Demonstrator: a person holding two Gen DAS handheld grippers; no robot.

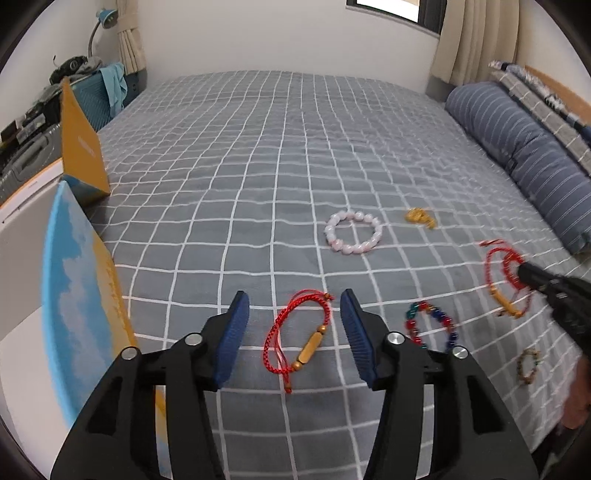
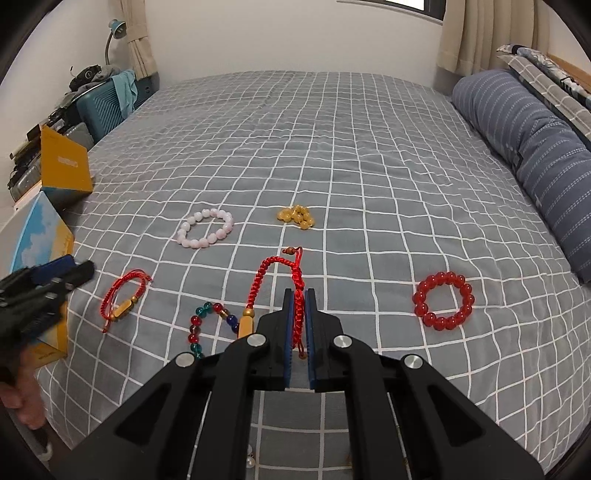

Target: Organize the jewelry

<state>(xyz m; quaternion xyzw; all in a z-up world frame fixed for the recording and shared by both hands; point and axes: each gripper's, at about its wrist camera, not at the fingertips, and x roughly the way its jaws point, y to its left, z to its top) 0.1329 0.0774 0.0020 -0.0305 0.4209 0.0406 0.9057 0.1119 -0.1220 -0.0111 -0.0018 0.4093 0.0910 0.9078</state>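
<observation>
My right gripper [image 2: 299, 325] hides the lower part of the red braided bracelet [image 2: 275, 273] and part of the multicolour bead bracelet [image 2: 201, 325]. In the left wrist view my right gripper [image 1: 532, 275] appears blurred, cut by the right edge. A small bracelet [image 1: 528, 365] there is too blurred to identify.

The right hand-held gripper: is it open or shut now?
Shut. In the right wrist view the right hand-held gripper has its blue pads pressed on the red cord bracelet, with only the cord between them.

Striped pillow [image 1: 532, 155] lies on checked bedspread [image 1: 280, 147] (desk lamp [image 1: 105, 18] beyond).
</observation>
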